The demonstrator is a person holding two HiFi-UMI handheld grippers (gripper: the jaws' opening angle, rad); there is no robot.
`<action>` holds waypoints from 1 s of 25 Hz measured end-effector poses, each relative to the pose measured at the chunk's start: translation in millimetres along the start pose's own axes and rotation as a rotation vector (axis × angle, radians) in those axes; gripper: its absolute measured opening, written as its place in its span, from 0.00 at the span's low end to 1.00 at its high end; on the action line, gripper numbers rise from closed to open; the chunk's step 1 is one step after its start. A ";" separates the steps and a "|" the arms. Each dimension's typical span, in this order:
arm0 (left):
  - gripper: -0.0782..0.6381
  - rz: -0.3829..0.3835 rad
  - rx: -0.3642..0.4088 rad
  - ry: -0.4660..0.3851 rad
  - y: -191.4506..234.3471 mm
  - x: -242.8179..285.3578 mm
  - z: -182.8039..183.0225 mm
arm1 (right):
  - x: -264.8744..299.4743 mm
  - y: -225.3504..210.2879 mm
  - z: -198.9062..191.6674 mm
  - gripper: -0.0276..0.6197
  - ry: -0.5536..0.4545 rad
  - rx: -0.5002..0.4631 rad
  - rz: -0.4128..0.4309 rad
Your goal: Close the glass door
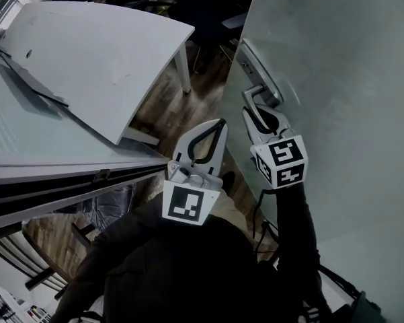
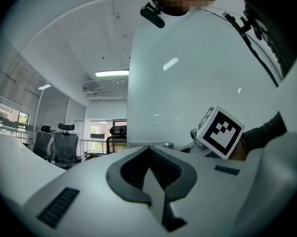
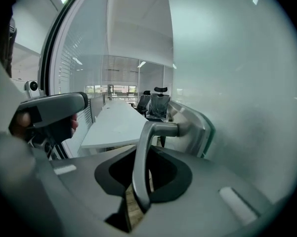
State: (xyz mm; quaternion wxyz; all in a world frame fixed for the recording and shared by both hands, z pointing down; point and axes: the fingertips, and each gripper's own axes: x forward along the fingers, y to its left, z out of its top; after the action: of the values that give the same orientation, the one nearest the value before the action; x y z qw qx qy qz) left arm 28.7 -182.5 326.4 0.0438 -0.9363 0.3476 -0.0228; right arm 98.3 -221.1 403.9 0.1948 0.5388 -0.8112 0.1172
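Note:
The frosted glass door (image 1: 336, 59) fills the right side of the head view, with a metal lever handle (image 1: 259, 94) on a long plate. My right gripper (image 1: 251, 115) reaches up to that lever and is shut on it. In the right gripper view the handle (image 3: 140, 172) runs down between the dark pads of the right gripper (image 3: 155, 151), beside the door (image 3: 237, 83). My left gripper (image 1: 222, 122) hovers left of the right one, shut and holding nothing. In the left gripper view the left gripper (image 2: 149, 148) points at the door panel (image 2: 188, 83).
A white table (image 1: 101, 52) stands to the left over the wooden floor (image 1: 168, 106). A glass partition with a dark frame (image 1: 60, 173) runs along the near left. Office chairs (image 2: 57, 142) stand far back. The person's dark sleeves fill the bottom of the head view.

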 end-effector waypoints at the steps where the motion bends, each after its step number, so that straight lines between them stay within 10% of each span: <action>1: 0.10 0.000 -0.008 0.003 3.5 -9.5 -1.0 | -0.8 11.4 1.7 0.12 -0.004 -0.012 0.012; 25: 0.10 0.268 -0.012 0.004 4.5 -235.6 20.3 | -56.5 264.5 -5.0 0.12 -0.014 -0.156 0.303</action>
State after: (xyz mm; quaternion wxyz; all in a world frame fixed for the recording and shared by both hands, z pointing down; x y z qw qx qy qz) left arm -151.2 -30.7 302.9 0.0400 -0.8818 0.4697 -0.0164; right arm -124.6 -68.5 388.6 0.2107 0.3944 -0.8910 0.0780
